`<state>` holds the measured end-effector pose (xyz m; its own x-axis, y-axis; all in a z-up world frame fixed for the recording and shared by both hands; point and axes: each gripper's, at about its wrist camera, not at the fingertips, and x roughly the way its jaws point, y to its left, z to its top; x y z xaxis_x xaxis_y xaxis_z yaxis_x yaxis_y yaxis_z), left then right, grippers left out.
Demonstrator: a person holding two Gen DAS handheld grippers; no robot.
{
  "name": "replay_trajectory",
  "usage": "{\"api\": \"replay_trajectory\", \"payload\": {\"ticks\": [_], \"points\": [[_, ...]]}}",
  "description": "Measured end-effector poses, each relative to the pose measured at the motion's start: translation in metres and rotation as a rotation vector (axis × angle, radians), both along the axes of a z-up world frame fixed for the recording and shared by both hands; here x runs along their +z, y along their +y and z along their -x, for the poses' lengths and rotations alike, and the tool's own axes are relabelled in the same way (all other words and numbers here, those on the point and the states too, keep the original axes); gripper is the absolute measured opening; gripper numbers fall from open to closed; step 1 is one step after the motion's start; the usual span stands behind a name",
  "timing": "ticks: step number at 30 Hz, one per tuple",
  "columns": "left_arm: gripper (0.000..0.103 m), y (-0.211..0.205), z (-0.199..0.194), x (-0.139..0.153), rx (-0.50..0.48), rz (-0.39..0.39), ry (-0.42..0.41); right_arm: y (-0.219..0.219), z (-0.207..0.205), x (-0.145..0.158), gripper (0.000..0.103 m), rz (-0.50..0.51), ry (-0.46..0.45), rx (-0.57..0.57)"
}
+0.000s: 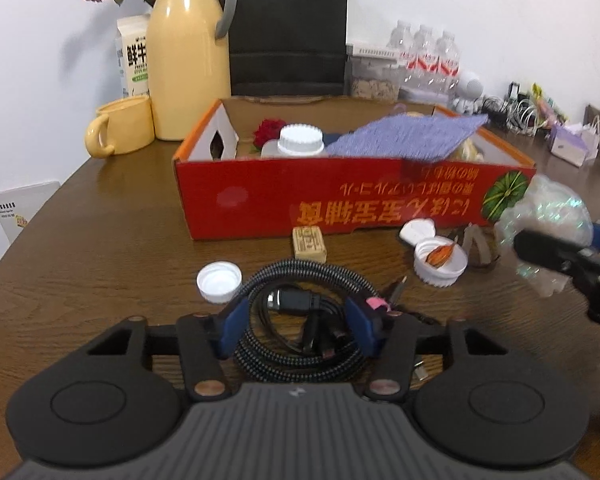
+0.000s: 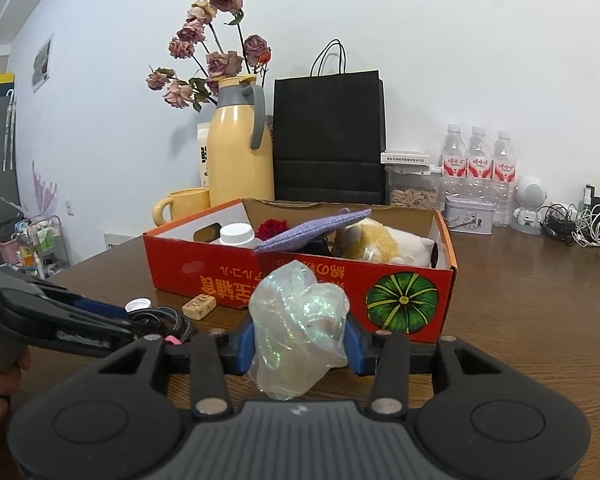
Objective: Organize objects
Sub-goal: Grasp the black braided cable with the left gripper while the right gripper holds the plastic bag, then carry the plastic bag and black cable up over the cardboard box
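A coil of black and braided cable [image 1: 300,280] lies on the wooden table in front of the red cardboard box [image 1: 260,200]. My left gripper [image 1: 296,328] has its blue pads pressed against both sides of the coil. My right gripper [image 2: 300,340] is shut on a crumpled iridescent plastic bag [image 2: 296,312] and holds it off the table, close to the box's front wall [image 2: 180,268]. In the left wrist view the same bag [image 1: 548,216] shows at the right edge. The box holds a purple knitted cloth [image 1: 404,136], a white-lidded jar [image 1: 300,140], a red rose [image 1: 268,130] and a plush toy [image 2: 380,240].
Loose on the table: a white cap [image 1: 219,282], a beige block [image 1: 309,244], a white lid with an orange scrap [image 1: 440,260]. Behind the box stand a yellow thermos [image 1: 188,60], a mug [image 1: 120,128], a black paper bag [image 1: 288,28] and water bottles [image 1: 424,56].
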<state>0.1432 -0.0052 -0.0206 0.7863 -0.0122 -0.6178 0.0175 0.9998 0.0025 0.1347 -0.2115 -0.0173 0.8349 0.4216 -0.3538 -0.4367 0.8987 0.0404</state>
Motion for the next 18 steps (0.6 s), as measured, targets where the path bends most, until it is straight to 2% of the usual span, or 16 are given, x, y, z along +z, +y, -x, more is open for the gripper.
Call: {"api": "replay_trajectory", "payload": {"ticks": [10, 18], "points": [[0.048, -0.013, -0.001, -0.007, -0.012, -0.09, -0.011, -0.001, 0.001, 0.0, 0.043, -0.004, -0.007, 0.008], [0.045, -0.011, 0.008, -0.002, -0.012, -0.058, -0.044, -0.001, 0.002, 0.0, 0.043, -0.004, -0.006, 0.008]]}}
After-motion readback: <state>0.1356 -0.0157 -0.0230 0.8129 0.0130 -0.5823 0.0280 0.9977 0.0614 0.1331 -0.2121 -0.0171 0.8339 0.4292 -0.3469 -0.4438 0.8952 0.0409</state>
